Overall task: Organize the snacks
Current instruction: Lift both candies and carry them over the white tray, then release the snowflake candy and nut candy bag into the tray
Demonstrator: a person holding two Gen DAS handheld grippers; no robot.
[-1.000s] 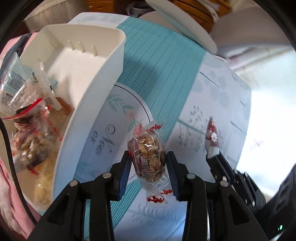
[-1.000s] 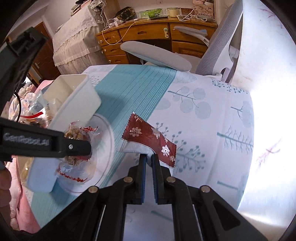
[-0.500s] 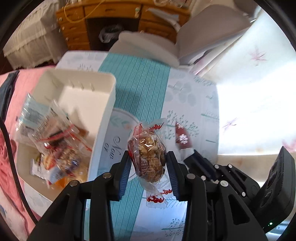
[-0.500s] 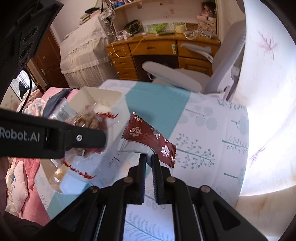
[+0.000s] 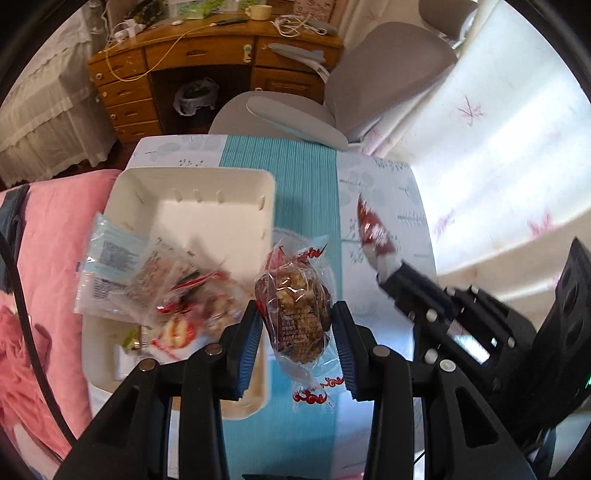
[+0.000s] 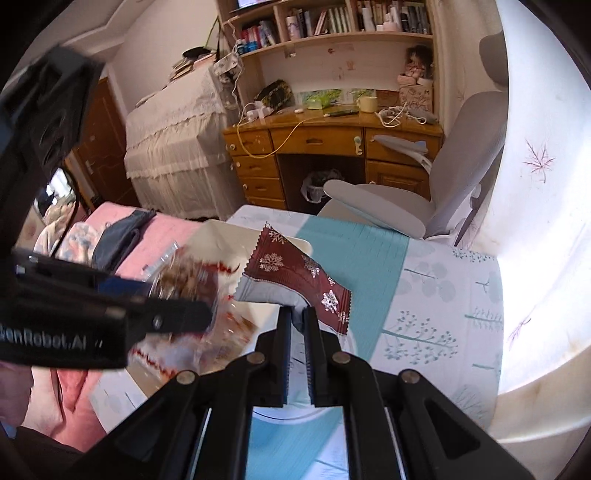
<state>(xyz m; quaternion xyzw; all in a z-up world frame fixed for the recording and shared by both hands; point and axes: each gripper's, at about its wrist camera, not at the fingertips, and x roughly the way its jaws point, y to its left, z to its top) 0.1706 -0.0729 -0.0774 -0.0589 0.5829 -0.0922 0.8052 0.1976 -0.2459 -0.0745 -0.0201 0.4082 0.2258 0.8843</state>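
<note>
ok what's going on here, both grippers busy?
Yes. The left gripper is clamped on a clear-wrapped nut snack, held above the table beside the white bin. The right gripper pinches a dark red snowflake packet by one edge. The bin already holds several wrapped snacks; neither held item is in it yet.

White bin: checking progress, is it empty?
No, the white bin already holds several clear wrapped snacks piled at its near end.

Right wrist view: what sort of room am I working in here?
Most likely a bedroom or study at home. A wooden desk with drawers stands under a bookshelf of books, a grey office chair beside it, and pink bedding lies by the cloth-covered table.
</note>
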